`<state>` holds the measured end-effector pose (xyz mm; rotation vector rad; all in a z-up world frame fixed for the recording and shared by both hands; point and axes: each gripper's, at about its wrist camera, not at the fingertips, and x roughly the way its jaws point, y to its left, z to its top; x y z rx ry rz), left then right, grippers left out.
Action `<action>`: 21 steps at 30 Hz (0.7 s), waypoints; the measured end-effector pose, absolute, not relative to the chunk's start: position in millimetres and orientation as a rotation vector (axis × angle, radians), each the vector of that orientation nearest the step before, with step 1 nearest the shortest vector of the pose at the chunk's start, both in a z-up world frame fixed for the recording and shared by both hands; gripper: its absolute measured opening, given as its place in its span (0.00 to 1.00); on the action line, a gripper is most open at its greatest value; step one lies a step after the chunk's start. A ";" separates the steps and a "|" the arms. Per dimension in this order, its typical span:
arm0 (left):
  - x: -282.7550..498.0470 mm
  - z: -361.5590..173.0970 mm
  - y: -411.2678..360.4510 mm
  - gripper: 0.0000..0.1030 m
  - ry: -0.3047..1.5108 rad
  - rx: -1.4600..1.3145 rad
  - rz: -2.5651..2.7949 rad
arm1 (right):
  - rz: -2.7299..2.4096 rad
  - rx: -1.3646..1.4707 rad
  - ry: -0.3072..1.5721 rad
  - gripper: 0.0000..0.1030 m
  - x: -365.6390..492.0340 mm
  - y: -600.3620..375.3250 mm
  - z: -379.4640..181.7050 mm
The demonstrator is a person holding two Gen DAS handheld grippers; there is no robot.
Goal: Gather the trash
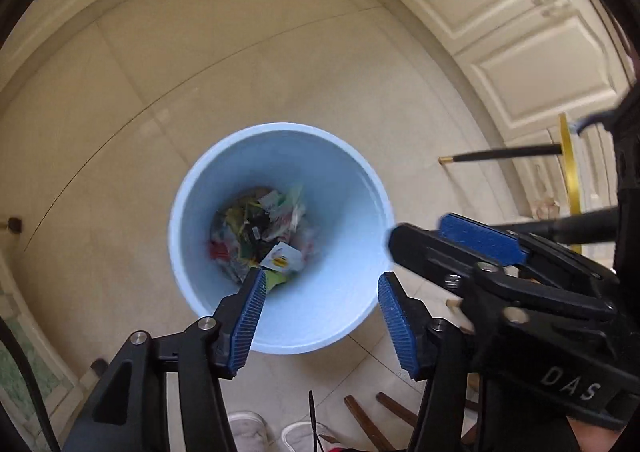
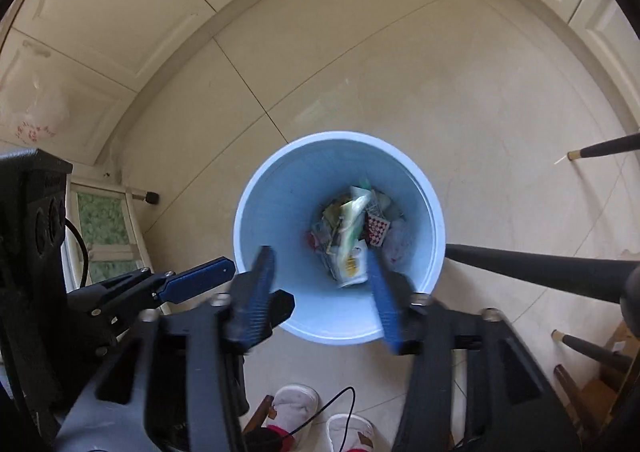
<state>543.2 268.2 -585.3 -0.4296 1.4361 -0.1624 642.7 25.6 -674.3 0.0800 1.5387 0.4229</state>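
A: Item one, location?
B: Light blue bin (image 1: pixel 352 188) on the tiled floor (image 1: pixel 280 72); mixed wrappers (image 1: pixel 264 236) lie at its bottom.
A: Tongs?
B: Left gripper (image 1: pixel 322 310) above the bin's near rim, jaws apart, empty. Right gripper (image 2: pixel 322 286) above the bin, jaws apart, gripping nothing.

Your right gripper (image 2: pixel 320 284) is smeared with blur. The trash (image 1: pixel 260 236) down in the bin (image 1: pixel 344 316) is too jumbled to sort out, and your shoes (image 2: pixel 294 408) get cut off by the edge.
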 end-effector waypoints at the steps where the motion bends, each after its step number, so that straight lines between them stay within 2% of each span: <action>1: 542.6 -581.9 270.4 0.53 1.435 -0.436 -0.154 | 0.423 0.079 1.538 0.49 643.5 26.4 -673.4; 2: 543.7 -577.4 270.3 0.53 1.428 -0.433 -0.135 | 0.425 0.083 1.532 0.50 642.5 26.2 -670.9; 7: 536.2 -532.4 262.2 0.57 1.367 -0.398 -0.024 | 0.415 0.063 1.509 0.71 637.9 31.6 -647.7; 9: 526.3 -515.1 261.4 0.59 1.336 -0.371 0.016 | 0.422 0.044 1.494 0.72 633.1 34.2 -631.8; 13: 487.5 -468.8 249.0 0.61 1.255 -0.369 0.066 | 0.453 0.015 1.425 0.80 615.7 42.8 -588.3; 21: 382.0 -342.2 214.1 0.61 0.990 -0.300 0.103 | 0.528 -0.026 1.197 0.87 553.3 47.0 -455.7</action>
